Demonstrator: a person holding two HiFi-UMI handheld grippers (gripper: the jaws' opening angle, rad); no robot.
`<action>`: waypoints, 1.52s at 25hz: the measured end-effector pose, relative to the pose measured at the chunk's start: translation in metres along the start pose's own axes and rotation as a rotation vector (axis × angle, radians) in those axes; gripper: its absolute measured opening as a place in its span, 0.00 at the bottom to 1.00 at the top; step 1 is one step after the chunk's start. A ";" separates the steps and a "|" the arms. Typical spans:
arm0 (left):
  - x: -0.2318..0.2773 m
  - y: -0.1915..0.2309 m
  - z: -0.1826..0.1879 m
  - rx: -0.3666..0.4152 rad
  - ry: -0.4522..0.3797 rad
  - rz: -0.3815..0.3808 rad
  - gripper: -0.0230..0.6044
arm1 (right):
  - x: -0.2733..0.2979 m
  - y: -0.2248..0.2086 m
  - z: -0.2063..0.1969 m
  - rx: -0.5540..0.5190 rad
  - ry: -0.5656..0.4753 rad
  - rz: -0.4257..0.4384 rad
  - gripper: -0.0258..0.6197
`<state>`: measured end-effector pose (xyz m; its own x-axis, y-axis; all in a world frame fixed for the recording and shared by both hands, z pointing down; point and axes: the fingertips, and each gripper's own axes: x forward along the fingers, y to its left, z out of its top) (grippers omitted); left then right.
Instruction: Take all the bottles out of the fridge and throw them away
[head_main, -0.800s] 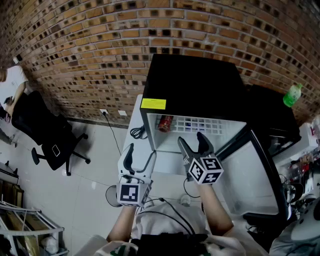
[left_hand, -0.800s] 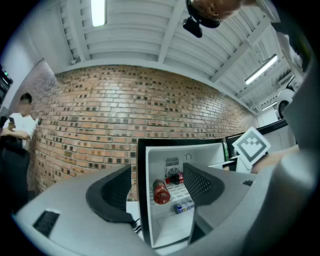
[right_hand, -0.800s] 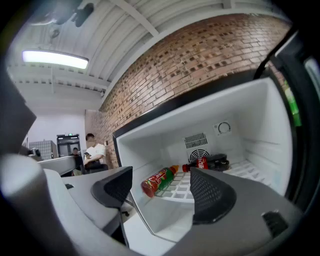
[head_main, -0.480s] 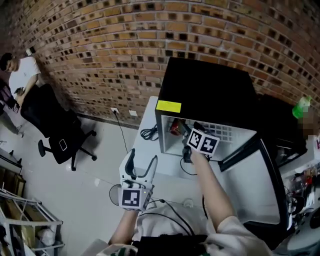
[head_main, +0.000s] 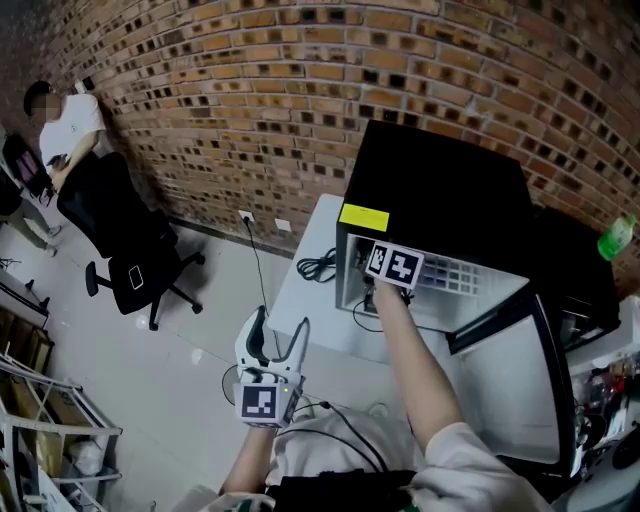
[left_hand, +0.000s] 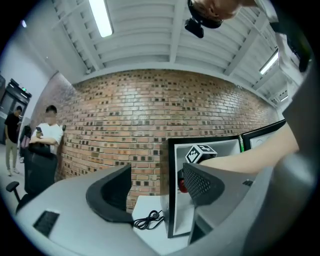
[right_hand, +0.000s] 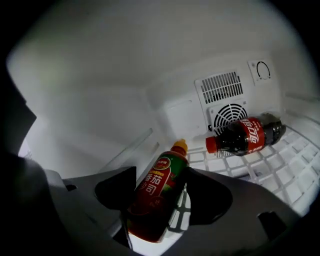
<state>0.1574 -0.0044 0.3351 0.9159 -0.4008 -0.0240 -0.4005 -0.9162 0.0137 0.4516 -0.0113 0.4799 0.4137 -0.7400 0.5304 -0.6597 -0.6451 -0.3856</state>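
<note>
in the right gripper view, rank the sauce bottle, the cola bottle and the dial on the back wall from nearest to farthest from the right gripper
1. sauce bottle: between the jaws of the right gripper, low centre.
2. cola bottle: lying on the wire shelf, further in, to the right.
3. dial: on the back wall, top right.

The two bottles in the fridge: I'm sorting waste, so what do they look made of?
Sauce bottle: probably plastic, glossy under a red-and-green printed wrap, orange cap. Cola bottle: seemingly clear plastic, dark drink showing through, red label and cap.
</note>
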 end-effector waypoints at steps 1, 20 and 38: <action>-0.001 0.001 0.000 0.000 -0.003 0.002 0.53 | -0.001 0.002 0.001 -0.006 -0.006 0.005 0.54; 0.009 -0.035 -0.010 0.019 0.005 -0.133 0.53 | -0.053 -0.022 0.002 -0.473 -0.035 -0.129 0.44; 0.004 -0.030 -0.020 -0.019 0.038 -0.111 0.53 | -0.071 -0.032 -0.034 -0.446 -0.281 -0.033 0.49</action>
<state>0.1730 0.0213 0.3541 0.9550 -0.2963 0.0115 -0.2965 -0.9545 0.0323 0.4224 0.0682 0.4804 0.5507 -0.7826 0.2904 -0.8209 -0.5707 0.0188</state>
